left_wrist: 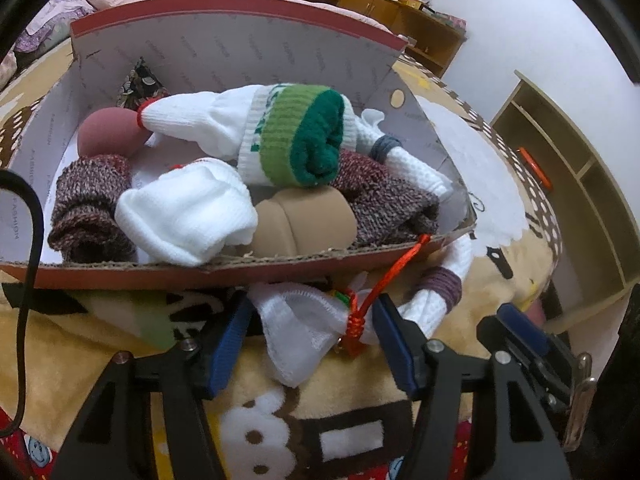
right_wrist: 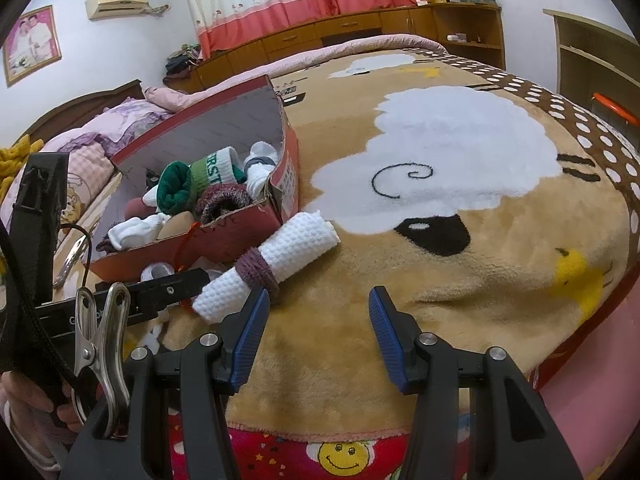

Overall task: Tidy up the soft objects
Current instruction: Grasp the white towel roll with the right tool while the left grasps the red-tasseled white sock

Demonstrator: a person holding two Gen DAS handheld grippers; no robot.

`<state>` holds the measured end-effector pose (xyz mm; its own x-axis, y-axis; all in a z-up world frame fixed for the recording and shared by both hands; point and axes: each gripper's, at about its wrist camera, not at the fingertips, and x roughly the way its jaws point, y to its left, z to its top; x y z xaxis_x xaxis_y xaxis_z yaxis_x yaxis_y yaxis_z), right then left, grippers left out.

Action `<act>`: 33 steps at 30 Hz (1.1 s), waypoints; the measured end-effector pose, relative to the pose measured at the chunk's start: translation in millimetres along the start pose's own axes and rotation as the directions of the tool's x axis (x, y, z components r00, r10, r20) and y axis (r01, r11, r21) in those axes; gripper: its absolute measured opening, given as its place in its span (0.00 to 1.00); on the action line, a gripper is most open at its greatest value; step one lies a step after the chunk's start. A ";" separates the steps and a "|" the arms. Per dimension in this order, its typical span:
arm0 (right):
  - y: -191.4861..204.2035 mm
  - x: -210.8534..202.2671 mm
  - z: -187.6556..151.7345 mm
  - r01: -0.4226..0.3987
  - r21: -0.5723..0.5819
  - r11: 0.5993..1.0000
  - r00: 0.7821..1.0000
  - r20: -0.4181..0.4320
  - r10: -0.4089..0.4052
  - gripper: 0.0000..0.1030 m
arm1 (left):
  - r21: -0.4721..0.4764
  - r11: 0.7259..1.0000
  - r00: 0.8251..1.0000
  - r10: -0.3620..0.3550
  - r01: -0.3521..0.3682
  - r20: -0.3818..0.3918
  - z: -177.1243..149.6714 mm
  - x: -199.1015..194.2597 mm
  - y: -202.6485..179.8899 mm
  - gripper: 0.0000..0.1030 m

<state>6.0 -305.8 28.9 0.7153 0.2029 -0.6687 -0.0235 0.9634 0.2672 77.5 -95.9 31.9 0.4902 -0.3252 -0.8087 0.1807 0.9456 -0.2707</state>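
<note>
A red cardboard box (left_wrist: 240, 28) (right_wrist: 288, 184) lies on the bed. It holds a green-and-white rolled sock (left_wrist: 296, 140), a white sock (left_wrist: 188, 216), maroon knit pieces (left_wrist: 92, 204), a beige pad (left_wrist: 304, 220) and a pink ball (left_wrist: 108, 132). In front of the box, a white cloth pouch (left_wrist: 304, 328) with a red cord fills the gap of my left gripper (left_wrist: 310, 336), and both blue pads touch it. A rolled white waffle towel (right_wrist: 280, 256) (left_wrist: 432, 304) with a purple band lies beside the box. My right gripper (right_wrist: 318, 320) stands open just behind the towel, with only blanket between its fingers.
The bed carries a tan plush blanket (right_wrist: 440, 280) with a white sheep print. Wooden shelves (left_wrist: 580, 184) stand to the right. A metal clip (right_wrist: 100, 344) and a black cable (left_wrist: 28, 240) hang near the left gripper. Pillows (right_wrist: 88, 160) lie behind the box.
</note>
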 end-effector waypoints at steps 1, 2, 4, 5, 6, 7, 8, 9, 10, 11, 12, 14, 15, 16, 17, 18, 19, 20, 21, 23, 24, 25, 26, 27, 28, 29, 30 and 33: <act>0.6 0.0 -0.3 0.000 -0.001 1.000 1.000 -0.001 0.000 0.51 | -0.001 1.000 1.000 0.001 -0.001 0.002 -0.4 -0.5 0.5 0.54; 1.2 -0.1 -0.5 -0.001 -0.002 1.000 1.000 -0.001 0.001 0.51 | -0.003 1.000 1.000 -0.002 0.002 0.004 -1.6 -1.4 0.5 0.50; 2.2 0.2 -0.6 -0.002 -0.002 1.000 1.000 -0.003 0.002 0.51 | -0.011 1.000 1.000 -0.014 0.014 0.002 -2.4 -2.5 2.3 0.44; 2.8 0.3 -0.8 -0.003 -0.001 1.000 1.000 -0.005 0.003 0.51 | -0.016 1.000 1.000 -0.018 0.019 0.002 -2.5 -3.5 3.7 0.41; 3.1 0.6 -0.8 -0.004 0.000 1.000 1.000 -0.007 0.004 0.51 | -0.020 0.999 1.000 -0.025 0.025 0.001 -2.9 -5.5 6.5 0.39; 3.6 0.6 -0.8 -0.006 0.002 1.000 1.000 -0.008 0.006 0.51 | -0.024 0.999 1.000 -0.029 0.029 0.002 -3.1 -7.9 9.1 0.38; 3.9 1.0 -0.6 -0.007 0.004 1.000 1.000 -0.009 0.007 0.51 | -0.026 0.999 0.999 -0.032 0.032 0.004 -3.2 -9.6 10.5 0.35; 4.4 1.0 -0.6 -0.009 0.005 1.000 1.000 -0.011 0.009 0.51 | -0.028 0.999 0.999 -0.033 0.033 0.007 -3.4 -11.9 12.1 0.34; 5.2 1.1 -0.4 -0.011 0.007 1.000 1.000 -0.012 0.011 0.51 | -0.028 0.999 0.999 -0.033 0.033 0.011 -3.6 -14.4 13.6 0.32; 6.0 1.0 -0.3 -0.014 0.009 1.000 1.000 -0.013 0.014 0.51 | -0.028 0.999 0.999 -0.033 0.033 0.016 -4.2 -17.4 15.4 0.30; 6.7 1.2 -0.2 -0.016 0.009 1.000 1.000 -0.015 0.016 0.51 | -0.028 0.999 0.999 -0.032 0.032 0.019 -4.1 -20.4 17.4 0.29; 9.1 1.7 0.4 -0.022 0.010 1.000 1.000 -0.019 0.022 0.51 | -0.030 0.999 0.999 -0.031 0.032 0.025 -4.6 -25.3 20.7 0.27; 10.5 2.3 0.8 -0.024 0.009 1.000 0.999 -0.022 0.024 0.51 | -0.035 0.999 0.999 -0.035 0.036 0.029 -5.5 -28.9 23.5 0.27; 12.2 3.0 1.3 -0.027 0.008 1.000 0.999 -0.025 0.028 0.51 | -0.040 0.998 0.999 -0.037 0.038 0.031 -5.9 -31.3 25.5 0.27; 13.7 3.9 1.7 -0.030 0.006 1.000 0.999 -0.028 0.031 0.51 | -0.043 0.998 0.999 -0.038 0.040 0.033 -6.2 -33.9 28.0 0.27; 15.5 5.0 1.9 -0.035 0.006 0.999 0.999 -0.032 0.035 0.51 | -0.046 0.998 0.999 -0.037 0.038 0.034 -6.8 -36.8 31.0 0.27; 17.5 6.4 2.4 -0.040 0.006 0.999 0.999 -0.037 0.040 0.51 | -0.046 0.998 0.999 -0.034 0.036 0.034 -7.0 -38.6 32.7 0.27; 19.6 8.2 3.0 -0.045 0.007 0.999 0.998 -0.043 0.045 0.51 | -0.045 0.998 0.999 -0.032 0.034 0.034 -7.0 -39.8 33.4 0.27; 21.7 9.8 3.6 -0.050 0.007 0.999 0.998 -0.048 0.050 0.51 | -0.045 0.998 0.999 -0.031 0.033 0.034 -7.8 -41.5 35.4 0.27; 25.5 13.1 5.0 -0.054 0.010 0.998 0.997 -0.055 0.055 0.51 | -0.045 0.999 0.999 -0.027 0.028 0.035 -10.0 -44.4 38.9 0.27; 27.3 15.0 6.0 -0.058 0.013 0.998 0.997 -0.059 0.058 0.51 | -0.044 0.999 0.999 -0.026 0.027 0.035 -10.7 -44.9 40.0 0.27; 29.3 17.2 7.4 -0.065 0.019 0.998 0.996 -0.064 0.067 0.51 | -0.044 0.999 0.999 -0.024 0.026 0.037 -11.7 -45.3 41.0 0.27; 31.5 19.7 8.9 -0.074 0.025 0.997 0.995 -0.070 0.076 0.51 | -0.045 0.999 0.999 -0.023 0.025 0.039 -12.5 -46.5 42.8 0.27; 33.7 22.3 10.5 -0.078 0.029 0.997 0.994 -0.074 0.080 0.51 | -0.045 0.999 0.999 -0.023 0.025 0.040 -13.0 -47.2 43.7 0.27; 36.1 24.9 12.2 -0.077 0.031 0.997 0.994 -0.078 0.079 0.51 | -0.044 0.999 0.999 -0.022 0.024 0.042 -13.3 -47.7 44.4 0.27; 38.1 27.4 13.8 -0.074 0.032 0.997 0.994 -0.081 0.077 0.51 | -0.043 0.999 0.999 -0.022 0.024 0.044 -13.7 -48.9 45.6 0.27; 40.6 31.1 15.8 -0.069 0.036 0.997 0.994 -0.085 0.072 0.51 | -0.042 0.999 0.999 -0.022 0.024 0.046 -14.1 -49.5 46.5 0.27; 42.9 39.0 19.3 -0.059 0.063 0.996 0.993 -0.094 0.065 0.51 | -0.039 0.999 0.998 -0.025 0.027 0.052 -15.3 -52.7 49.2 0.27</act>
<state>46.4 -260.0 27.6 0.6434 0.2805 -0.7123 -0.0217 0.9368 0.3493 47.5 -32.0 53.2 0.5294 -0.3488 -0.7734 0.1605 0.9363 -0.3124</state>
